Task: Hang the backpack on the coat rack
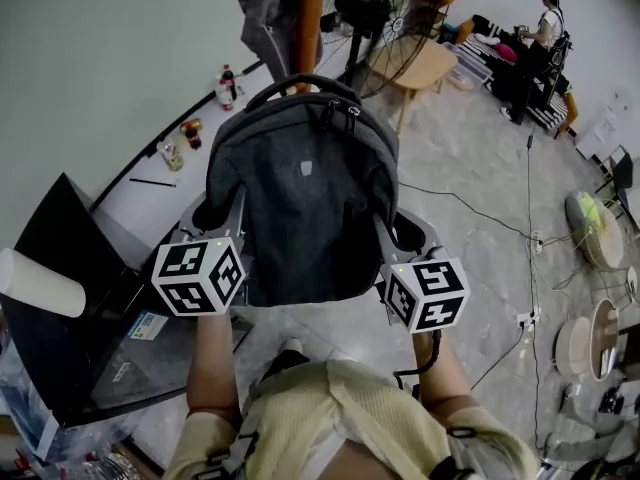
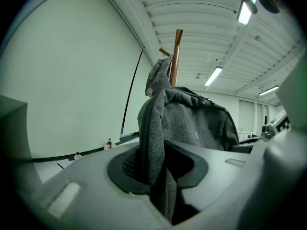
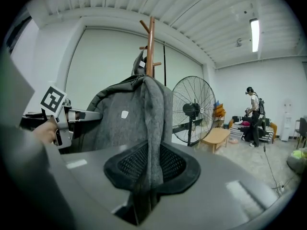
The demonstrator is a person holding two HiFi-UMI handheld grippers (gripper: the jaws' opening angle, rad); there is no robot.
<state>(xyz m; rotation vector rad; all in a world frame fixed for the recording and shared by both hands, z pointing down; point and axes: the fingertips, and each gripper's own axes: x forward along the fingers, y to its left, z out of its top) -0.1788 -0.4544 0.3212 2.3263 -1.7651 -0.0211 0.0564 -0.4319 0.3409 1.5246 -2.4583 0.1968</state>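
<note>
1. Pale walls and a light speckled floor [image 1: 470,168] make up the room. Both gripper views show a ribbed ceiling with strip lights.
2. My count is one backpack [image 1: 300,198], one coat rack [image 1: 308,18], one standing fan [image 1: 375,13], one low wooden stool [image 1: 420,68], one person [image 1: 540,38] at the far end, and two claws. Small bottles [image 1: 190,131] stand along the foot of the wall, and I cannot fix their number.
3. I have the backpack held up between the two claws with its front panel toward the head camera. Its top handle [image 1: 300,83] points at the rack's wooden pole and is on no peg.
4. The left claw [image 1: 222,213] is clamped on a fold of grey fabric at the bag's left edge. The right claw [image 1: 400,230] is clamped on a grey strip at its right edge.
5. The coat rack stands just beyond the bag, and a grey garment [image 1: 262,18] hangs on it.
6. The backpack is the only container I see. Its zips look closed, so the contents are hidden from me.
</note>
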